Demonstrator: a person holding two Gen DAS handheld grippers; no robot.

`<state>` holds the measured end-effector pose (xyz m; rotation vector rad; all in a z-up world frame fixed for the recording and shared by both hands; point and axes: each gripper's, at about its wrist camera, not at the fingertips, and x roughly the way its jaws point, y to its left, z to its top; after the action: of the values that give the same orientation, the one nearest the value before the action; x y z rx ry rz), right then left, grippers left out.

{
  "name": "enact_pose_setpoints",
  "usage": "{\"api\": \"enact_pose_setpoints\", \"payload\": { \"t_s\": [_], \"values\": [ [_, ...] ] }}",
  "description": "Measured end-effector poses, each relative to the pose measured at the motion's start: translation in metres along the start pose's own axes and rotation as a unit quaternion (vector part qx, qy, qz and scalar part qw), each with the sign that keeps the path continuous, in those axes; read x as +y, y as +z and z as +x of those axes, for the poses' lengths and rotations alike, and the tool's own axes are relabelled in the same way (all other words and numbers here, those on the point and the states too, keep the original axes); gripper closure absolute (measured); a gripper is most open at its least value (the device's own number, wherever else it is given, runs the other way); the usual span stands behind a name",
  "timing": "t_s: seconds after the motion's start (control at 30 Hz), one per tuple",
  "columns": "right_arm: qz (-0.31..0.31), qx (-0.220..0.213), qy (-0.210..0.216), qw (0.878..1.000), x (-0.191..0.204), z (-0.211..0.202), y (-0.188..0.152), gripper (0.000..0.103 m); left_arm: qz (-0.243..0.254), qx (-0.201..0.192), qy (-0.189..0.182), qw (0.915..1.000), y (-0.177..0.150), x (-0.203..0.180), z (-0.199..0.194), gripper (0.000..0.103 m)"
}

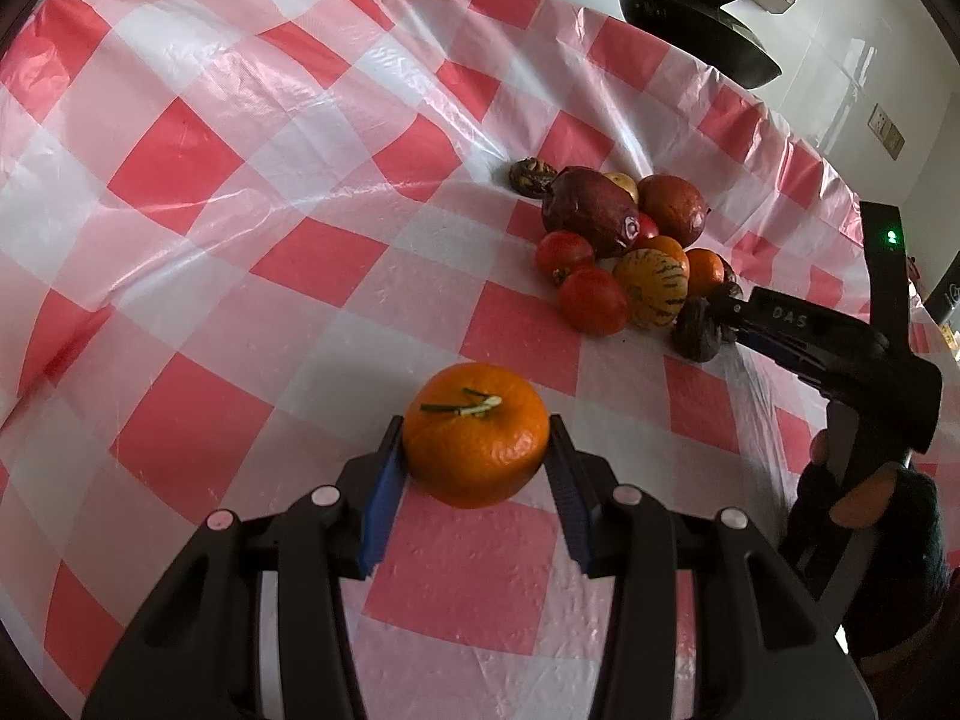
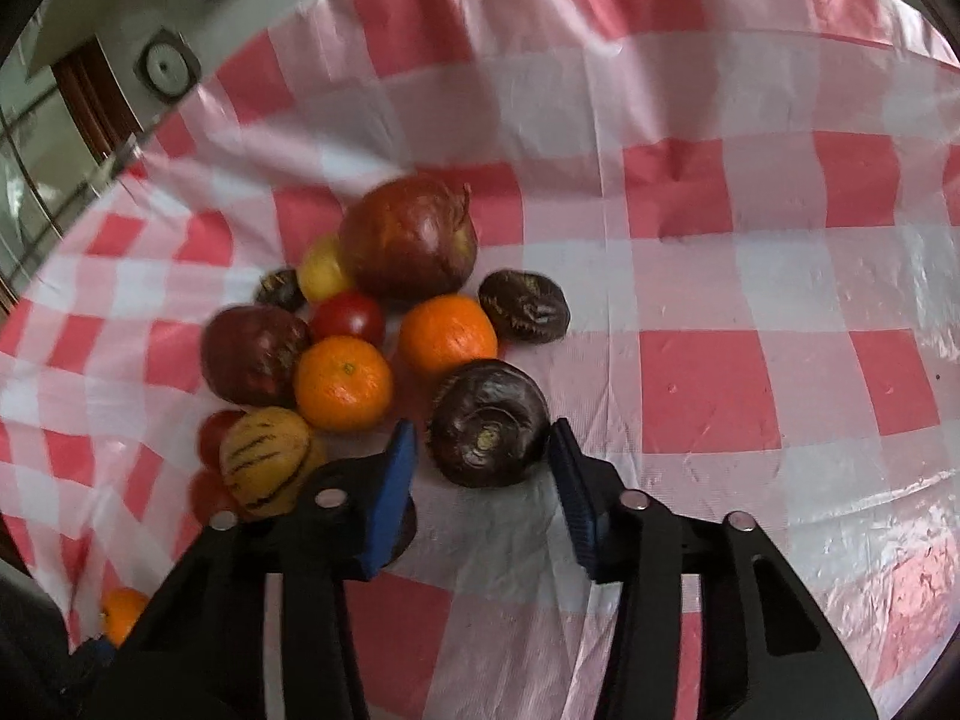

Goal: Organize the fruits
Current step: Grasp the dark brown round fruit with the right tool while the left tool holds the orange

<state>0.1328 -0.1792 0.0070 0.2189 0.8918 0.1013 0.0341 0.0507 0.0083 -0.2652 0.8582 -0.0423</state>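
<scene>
My left gripper (image 1: 477, 447) is shut on an orange tangerine (image 1: 476, 433) with a green stem, just above the checked cloth. A pile of fruit (image 1: 618, 246) lies beyond it to the right. My right gripper (image 2: 483, 450) is open around a dark purple wrinkled fruit (image 2: 489, 423) at the pile's near edge; its pads stand a little apart from it. It also shows in the left wrist view (image 1: 729, 315), at that dark fruit (image 1: 696, 333). The pile holds two tangerines (image 2: 343, 383), a striped yellow melon (image 2: 267, 459), red tomatoes (image 2: 348, 315), dark red apples (image 2: 411, 237) and another dark wrinkled fruit (image 2: 525, 306).
A red and white checked plastic cloth (image 1: 240, 240) covers the table. A black pan (image 1: 696, 24) stands beyond the table's far edge. The held tangerine shows at the lower left of the right wrist view (image 2: 120, 612). A white wall with a round fitting (image 2: 165, 66) lies past the table.
</scene>
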Motion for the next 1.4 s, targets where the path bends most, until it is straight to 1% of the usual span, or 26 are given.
{"api": "enact_pose_setpoints", "payload": {
  "t_s": [0.07, 0.2, 0.27, 0.47, 0.57, 0.63, 0.77, 0.93, 1.17, 1.27, 1.3, 1.4],
  "values": [
    [-0.003, -0.002, 0.003, 1.0, 0.002, 0.0, -0.001, 0.062, 0.0, 0.0, -0.001, 1.0, 0.0, 0.0, 0.0, 0.057],
    [0.008, -0.034, 0.012, 0.999, -0.001, -0.015, -0.007, 0.063, -0.001, -0.001, -0.003, 1.0, 0.0, 0.0, 0.0, 0.057],
    [0.017, -0.038, 0.021, 0.999, -0.004, -0.023, -0.013, 0.063, 0.0, -0.001, -0.002, 1.0, 0.0, 0.0, 0.0, 0.057],
    [0.056, -0.046, 0.052, 0.996, -0.021, -0.064, -0.05, 0.063, 0.0, -0.001, -0.002, 1.0, 0.0, 0.0, 0.0, 0.057],
    [0.066, -0.045, 0.067, 0.995, -0.027, -0.084, -0.074, 0.063, 0.0, -0.001, -0.003, 1.0, 0.0, 0.0, 0.0, 0.057],
    [0.067, -0.044, 0.07, 0.994, -0.025, -0.092, -0.087, 0.062, 0.0, -0.001, -0.002, 1.0, 0.0, 0.0, 0.0, 0.057],
    [0.066, -0.047, 0.069, 0.994, -0.022, -0.097, -0.099, 0.062, 0.0, -0.001, -0.002, 1.0, 0.0, 0.0, 0.0, 0.057],
    [0.069, -0.045, 0.068, 0.994, -0.022, -0.095, -0.1, 0.062, 0.0, -0.001, -0.002, 1.0, 0.0, 0.0, 0.0, 0.057],
    [0.059, -0.055, 0.065, 0.995, -0.018, -0.095, -0.1, 0.062, -0.001, -0.002, 0.0, 1.0, 0.0, 0.0, 0.0, 0.057],
    [0.058, -0.037, 0.062, 0.996, -0.016, -0.09, -0.099, 0.062, -0.012, -0.022, -0.015, 0.9996, -0.001, 0.005, -0.008, 0.057],
    [0.068, -0.031, 0.061, 0.995, -0.016, -0.09, -0.101, 0.062, -0.015, -0.032, -0.023, 0.9991, -0.003, 0.007, -0.016, 0.057],
    [0.08, -0.021, 0.077, 0.994, -0.009, -0.098, -0.115, 0.062, -0.025, -0.035, -0.033, 0.9985, -0.015, 0.014, -0.031, 0.057]
  ]
}}
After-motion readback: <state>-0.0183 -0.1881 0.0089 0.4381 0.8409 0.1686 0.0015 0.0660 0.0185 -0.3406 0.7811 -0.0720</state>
